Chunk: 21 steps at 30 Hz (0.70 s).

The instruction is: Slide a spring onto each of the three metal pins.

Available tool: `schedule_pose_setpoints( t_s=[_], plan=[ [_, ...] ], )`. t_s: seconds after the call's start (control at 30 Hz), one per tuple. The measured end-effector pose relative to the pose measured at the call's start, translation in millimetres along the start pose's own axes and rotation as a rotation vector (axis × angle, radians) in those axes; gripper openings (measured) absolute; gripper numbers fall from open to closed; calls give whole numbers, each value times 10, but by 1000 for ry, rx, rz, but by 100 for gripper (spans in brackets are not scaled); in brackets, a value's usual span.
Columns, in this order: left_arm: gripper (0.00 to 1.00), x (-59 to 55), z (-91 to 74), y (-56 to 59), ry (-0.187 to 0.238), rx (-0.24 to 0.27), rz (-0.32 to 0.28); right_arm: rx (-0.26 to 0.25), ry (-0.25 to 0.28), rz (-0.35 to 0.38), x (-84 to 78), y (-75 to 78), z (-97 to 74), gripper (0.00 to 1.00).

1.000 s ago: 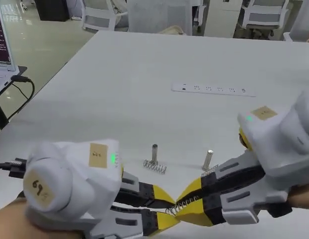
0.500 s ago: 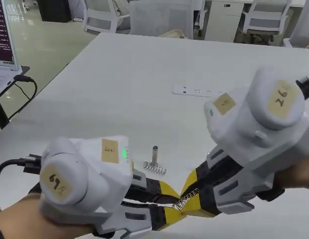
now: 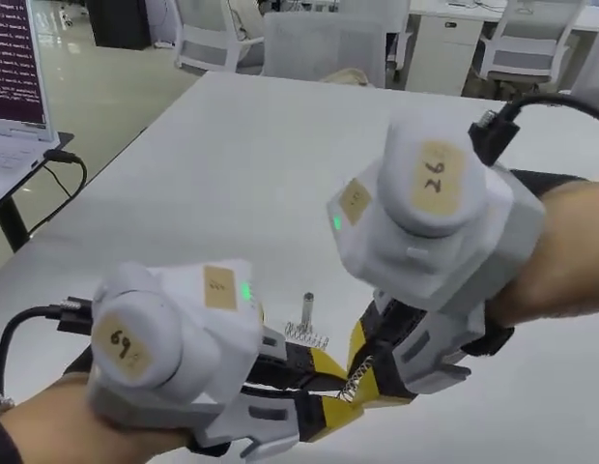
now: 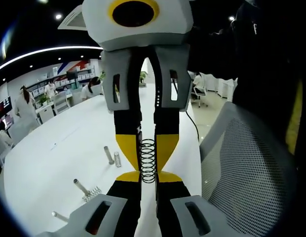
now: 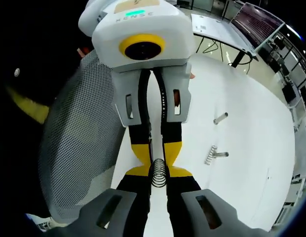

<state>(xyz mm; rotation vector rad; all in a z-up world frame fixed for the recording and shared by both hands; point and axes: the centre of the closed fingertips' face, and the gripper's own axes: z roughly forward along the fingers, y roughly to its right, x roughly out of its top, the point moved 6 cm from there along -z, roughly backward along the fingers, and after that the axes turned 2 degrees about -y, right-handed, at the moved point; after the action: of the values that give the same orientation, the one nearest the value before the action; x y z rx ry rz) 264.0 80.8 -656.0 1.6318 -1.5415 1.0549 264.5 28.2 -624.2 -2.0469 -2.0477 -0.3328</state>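
White workbench (image 3: 280, 174) behind, our left gripper (image 3: 335, 391) and right gripper (image 3: 364, 370) meet at lower centre, both clamped narrowly on 1 spring (image 3: 355, 380).

left tool (image 3: 335, 393) 69, right tool (image 3: 363, 371) 26

Pin (image 3: 307, 307) on table (image 3: 242, 174), spring (image 3: 306, 335) just beside its base

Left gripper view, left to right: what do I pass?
Small steel cylinder, steel pin with a wire spring at its foot, two more steel pins, the held silver coil spring, grey mesh chair back.
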Motion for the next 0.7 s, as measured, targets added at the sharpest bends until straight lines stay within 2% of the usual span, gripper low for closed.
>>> schedule_pose_setpoints(
  t_s=[0.37, 0.57, 0.7],
  plan=[
    [4, -29, -93, -135, 5, 43, -31, 8, -19, -26, 119, 141, 14, 8],
    [8, -90, -147, -185, -13, 59, -55, 4, -41, -51, 200, 215, 33, 8],
    [8, -130, -218, -223, -7, 78, -74, 1, -39, -57, 246, 261, 25, 8]
  ],
)
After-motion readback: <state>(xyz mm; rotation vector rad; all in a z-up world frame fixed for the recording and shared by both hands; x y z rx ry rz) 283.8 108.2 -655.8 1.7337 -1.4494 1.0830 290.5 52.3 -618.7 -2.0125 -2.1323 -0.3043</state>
